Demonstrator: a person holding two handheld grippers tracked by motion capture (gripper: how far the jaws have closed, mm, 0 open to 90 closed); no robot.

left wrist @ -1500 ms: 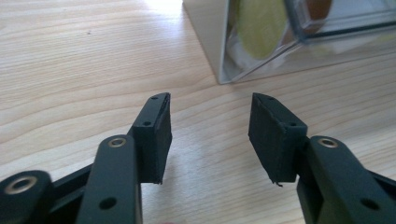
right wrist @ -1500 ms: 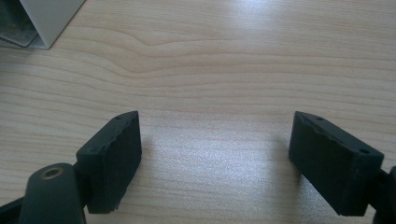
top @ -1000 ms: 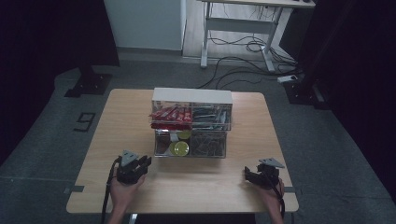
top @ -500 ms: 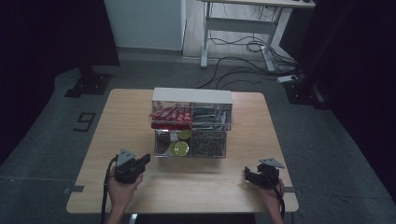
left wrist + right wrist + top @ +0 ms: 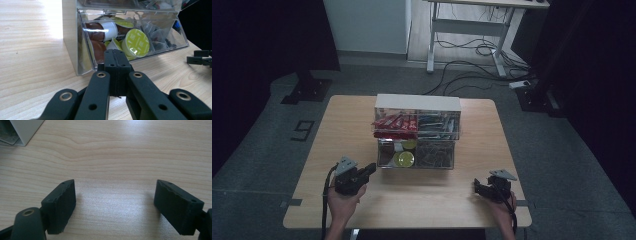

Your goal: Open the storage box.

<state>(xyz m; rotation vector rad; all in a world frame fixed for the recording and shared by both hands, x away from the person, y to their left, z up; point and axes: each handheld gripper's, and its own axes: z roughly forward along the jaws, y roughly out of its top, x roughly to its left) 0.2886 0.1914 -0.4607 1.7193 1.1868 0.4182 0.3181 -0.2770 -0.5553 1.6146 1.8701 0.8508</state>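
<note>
Left gripper (image 5: 115,53): jaws clenched, empty, just beside clear plastic drawer organiser (image 5: 417,131) on light wooden counter (image 5: 422,192). Right gripper (image 5: 115,202): jaws released, over bare counter, near right.

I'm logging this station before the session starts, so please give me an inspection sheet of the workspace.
Surface: light wooden table, bare apart from the organizer.
Job's things: clear drawer organizer at centre; lower left drawer holds coffee capsules with green lids, upper left drawer holds red packets.
Clutter: nothing seen.
Grippers: left tongs shut and empty, pointing at the capsule drawer; right tongs open and empty over bare wood.
Cables: black cable trails from the left tongs; loose cables lie on the floor beyond.
Surroundings: grey floor, white desk frame, dark stands.
</note>
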